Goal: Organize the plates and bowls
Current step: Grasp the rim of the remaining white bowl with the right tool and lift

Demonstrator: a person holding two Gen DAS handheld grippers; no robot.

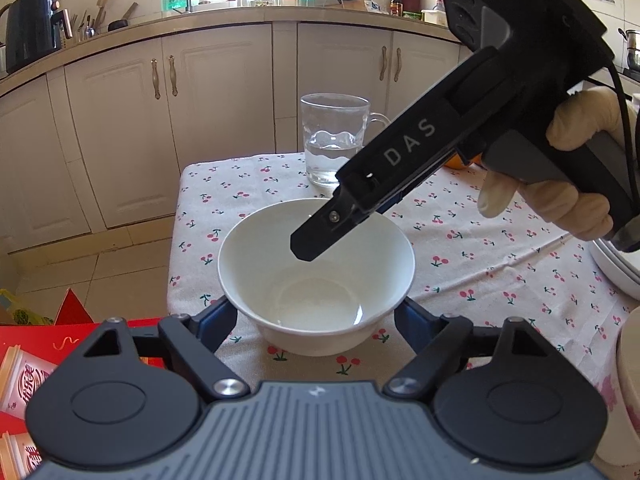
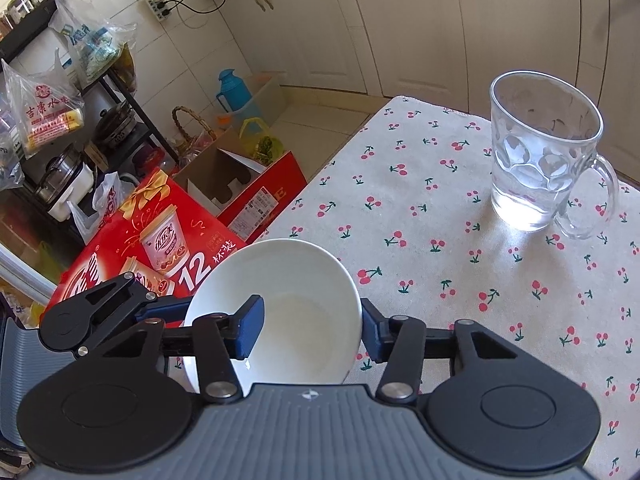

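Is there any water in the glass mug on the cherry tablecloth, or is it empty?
Partly filled. The glass mug shows a waterline well below its rim in the left wrist view, with clear water pooled in its lower part.

White glossy bowl (image 1: 316, 276), empty, upright, near the corner of the cherry-print tablecloth (image 1: 460, 240)

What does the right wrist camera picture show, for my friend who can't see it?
The right tongs pinch the wall of a white bowl, one pad inside and one outside, at the edge of a cherry-print tablecloth. A glass mug with a little water stands farther back.
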